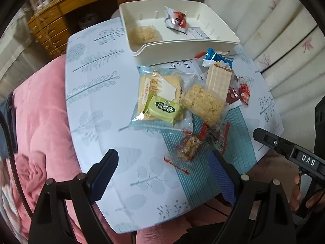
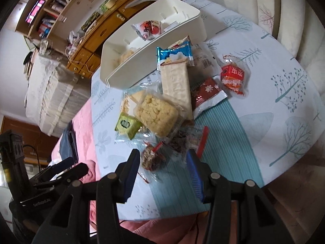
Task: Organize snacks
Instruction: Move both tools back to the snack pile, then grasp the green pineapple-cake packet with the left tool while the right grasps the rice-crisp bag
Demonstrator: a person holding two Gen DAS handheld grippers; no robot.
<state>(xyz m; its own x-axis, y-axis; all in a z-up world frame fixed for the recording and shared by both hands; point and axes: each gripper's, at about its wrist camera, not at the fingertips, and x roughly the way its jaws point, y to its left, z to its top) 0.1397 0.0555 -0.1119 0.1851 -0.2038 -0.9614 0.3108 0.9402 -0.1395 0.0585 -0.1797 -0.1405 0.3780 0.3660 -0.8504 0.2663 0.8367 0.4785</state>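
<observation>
Left gripper (image 1: 162, 174) pointed steeply down, spread wide over the table (image 1: 97, 109), nothing between. Right gripper (image 2: 162, 168) tilted down, half spread, empty, just short of a nut brittle packet (image 2: 152, 158). Beyond, snack pile (image 2: 158, 113), then white bin (image 2: 121, 71).

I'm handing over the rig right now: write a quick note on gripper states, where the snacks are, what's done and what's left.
Left gripper: open, empty, above the table edge.
Right gripper: open, empty, over a small clear-wrapped nut bar.
Done: white plastic bin holds a pale rice cake and a red-and-white packet.
Left: the pile beside the bin, including a green pastry packet, white wafer bar, blue wrapper and red packets.
</observation>
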